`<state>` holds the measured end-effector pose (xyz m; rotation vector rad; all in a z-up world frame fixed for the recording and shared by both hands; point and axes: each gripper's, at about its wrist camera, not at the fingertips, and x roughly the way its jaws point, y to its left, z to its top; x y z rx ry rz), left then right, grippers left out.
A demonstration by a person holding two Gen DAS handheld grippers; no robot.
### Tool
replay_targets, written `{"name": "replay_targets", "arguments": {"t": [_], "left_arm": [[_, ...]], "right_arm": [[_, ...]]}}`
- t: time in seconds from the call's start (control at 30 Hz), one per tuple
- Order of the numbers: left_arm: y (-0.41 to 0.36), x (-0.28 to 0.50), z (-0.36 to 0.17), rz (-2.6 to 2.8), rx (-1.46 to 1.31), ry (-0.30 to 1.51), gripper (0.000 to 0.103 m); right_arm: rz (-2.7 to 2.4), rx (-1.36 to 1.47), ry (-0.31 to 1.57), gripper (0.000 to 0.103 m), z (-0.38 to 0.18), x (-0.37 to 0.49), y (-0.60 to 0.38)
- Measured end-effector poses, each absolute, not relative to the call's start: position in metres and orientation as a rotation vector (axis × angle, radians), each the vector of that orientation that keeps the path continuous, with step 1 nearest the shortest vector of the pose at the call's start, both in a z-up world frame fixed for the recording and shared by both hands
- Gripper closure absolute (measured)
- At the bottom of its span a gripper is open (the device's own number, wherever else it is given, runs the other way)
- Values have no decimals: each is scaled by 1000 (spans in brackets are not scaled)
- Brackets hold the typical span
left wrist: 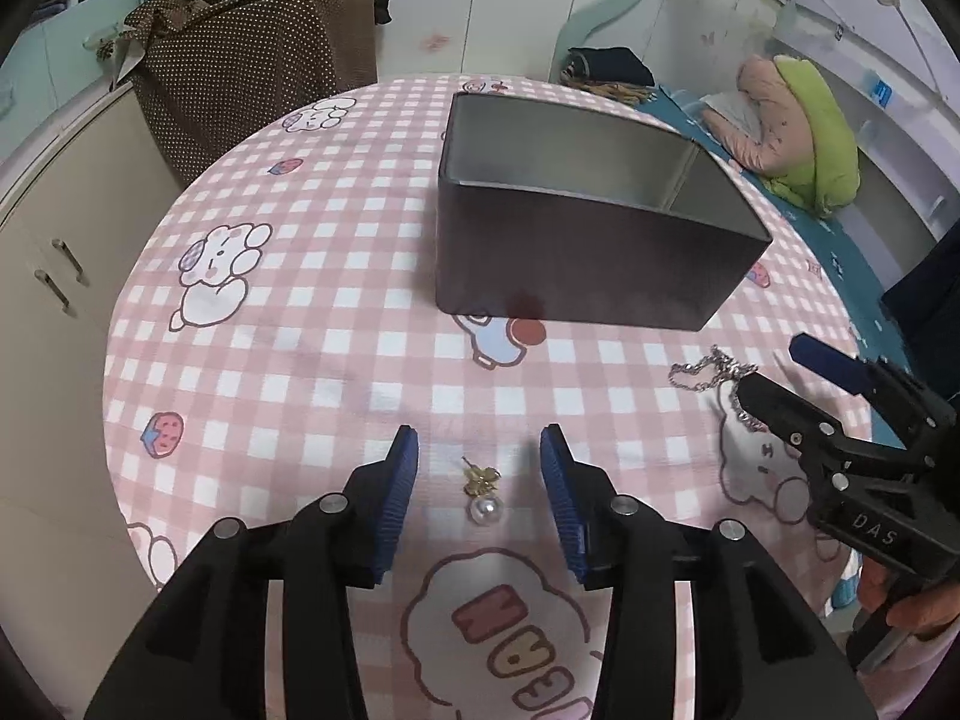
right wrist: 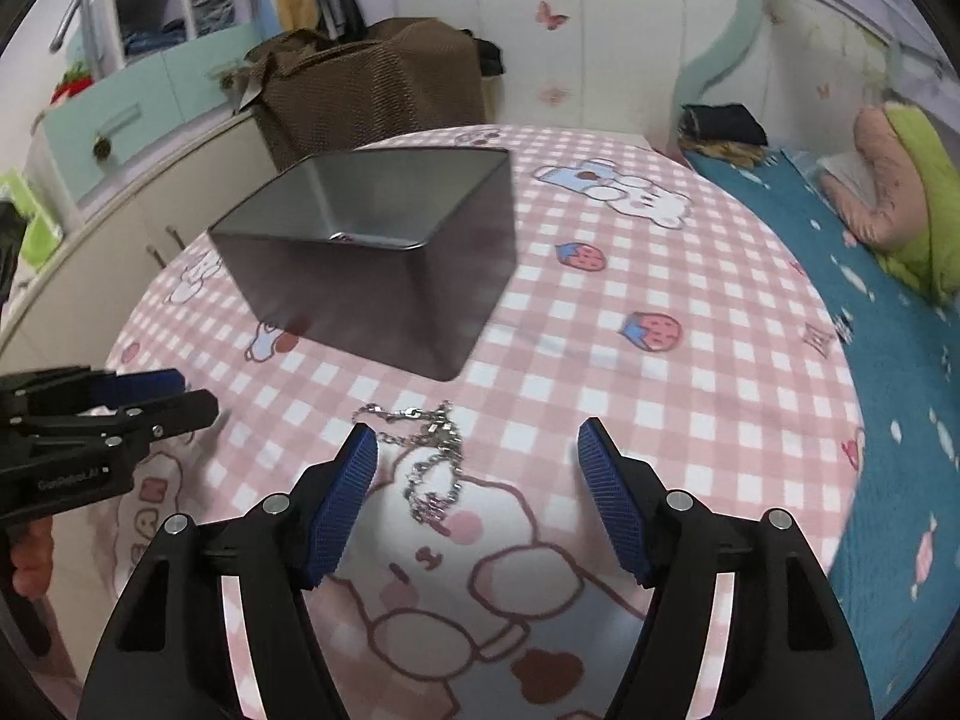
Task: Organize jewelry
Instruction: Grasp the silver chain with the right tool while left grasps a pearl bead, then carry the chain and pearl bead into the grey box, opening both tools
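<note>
A pearl earring with a gold flower [left wrist: 482, 495] lies on the pink checked tablecloth between the open blue pads of my left gripper [left wrist: 480, 450]. A silver chain necklace [right wrist: 432, 456] lies in a loose heap on the cloth between the open pads of my right gripper [right wrist: 477, 438], nearer the left pad; it also shows in the left wrist view [left wrist: 717, 375]. A grey metal tin [left wrist: 588, 228] stands open beyond both; in the right wrist view [right wrist: 384, 264] it sits to the upper left. Each gripper shows in the other's view: the right [left wrist: 780, 378], the left [right wrist: 180, 393].
The round table [right wrist: 690, 360] carries a cartoon bear print cloth. A bed with a blue cover [right wrist: 900, 390] and pillows lies to the right. A brown dotted bag [left wrist: 252, 60] and a beige cabinet [left wrist: 60, 252] stand at the left.
</note>
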<state>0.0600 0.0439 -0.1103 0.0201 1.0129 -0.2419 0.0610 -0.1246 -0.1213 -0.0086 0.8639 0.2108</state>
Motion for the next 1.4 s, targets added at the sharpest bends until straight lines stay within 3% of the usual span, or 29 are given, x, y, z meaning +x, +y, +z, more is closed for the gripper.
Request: {"name": "replay_targets", "arguments": {"t": [0.07, 0.1, 0.17, 0.2, 0.23, 0.33, 0.8, 1.4], "left_arm": [[41, 60, -112, -232, 42, 995, 65], [38, 58, -113, -229, 73, 984, 68], [34, 55, -114, -205, 126, 964, 99], [34, 54, -114, -207, 134, 963, 102], [35, 54, -113, -230, 122, 970, 103], [39, 53, -111, -258, 92, 980, 103], [55, 74, -66, -355, -72, 897, 103], [41, 104, -7, -369, -30, 750, 103]], "right_arm": [[229, -31, 863, 36, -124, 66, -116], [243, -38, 869, 42, -128, 69, -110], [247, -86, 851, 63, -131, 70, -101], [293, -72, 854, 80, -131, 70, -100], [311, -45, 865, 89, -130, 70, -100], [328, -31, 865, 95, -131, 70, -104], [269, 9, 785, 97, -93, 65, -128], [290, 30, 598, 97, -15, 80, -133]]}}
